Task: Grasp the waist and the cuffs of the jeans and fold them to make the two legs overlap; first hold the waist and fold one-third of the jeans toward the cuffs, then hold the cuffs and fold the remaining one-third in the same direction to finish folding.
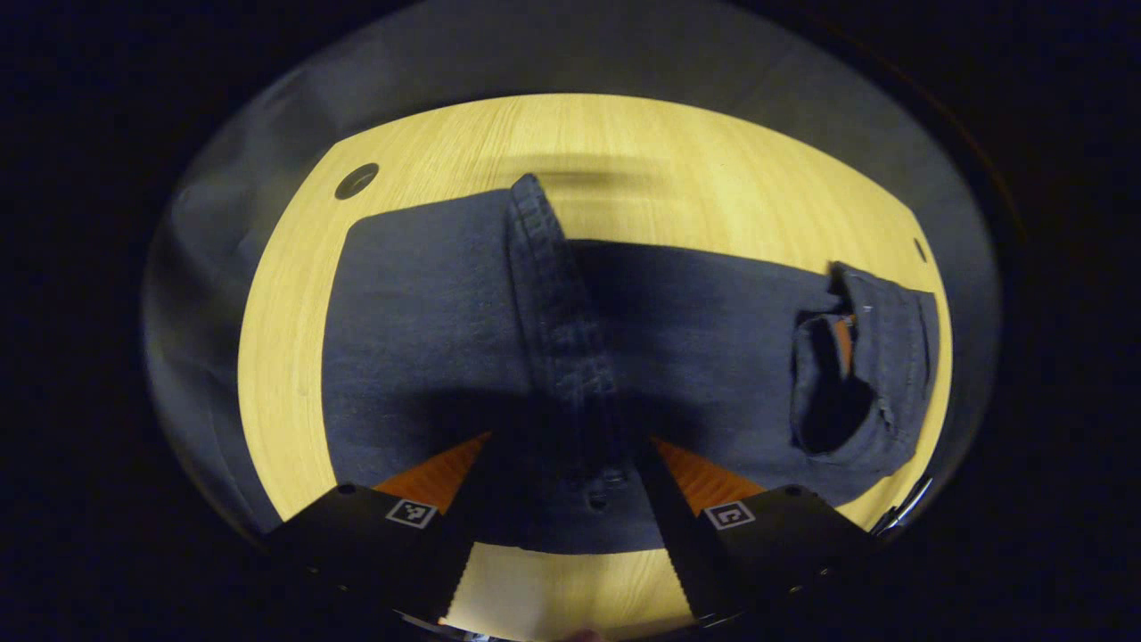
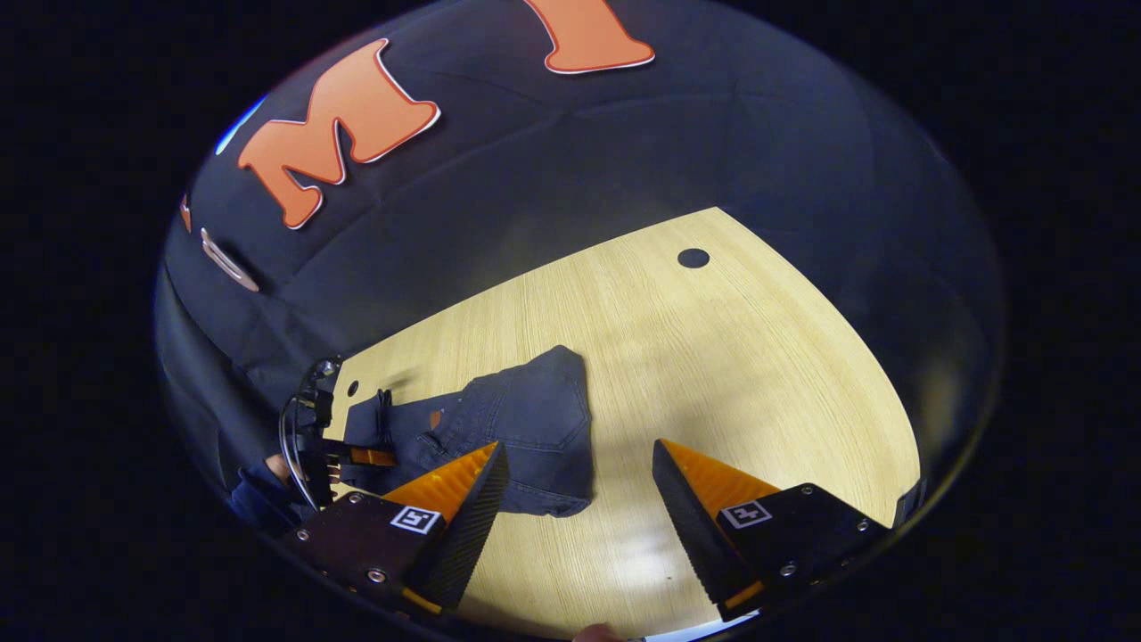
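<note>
Dark blue jeans [image 1: 428, 339] lie folded across the wooden table [image 1: 677, 152]. A stitched band of denim [image 1: 557, 303] runs up from between my left gripper's fingers and stands a little proud of the cloth. My left gripper [image 1: 570, 446] is open, its fingers spread wide either side of that band. A pocket part with a small tan patch [image 1: 856, 374] lies at the right end. In the right gripper view the jeans [image 2: 526, 428] lie left of my right gripper [image 2: 575, 446], which hangs open over bare table. The left gripper [image 2: 357, 456] sits at the jeans' far left end.
The table [image 2: 731, 357] has round cable holes [image 1: 357, 181] [image 2: 693, 259] near its corners. Black booth cloth [image 2: 579, 178] rises behind its far edge. A hand and sleeve [image 2: 258, 486] hold the left gripper at the table's left side.
</note>
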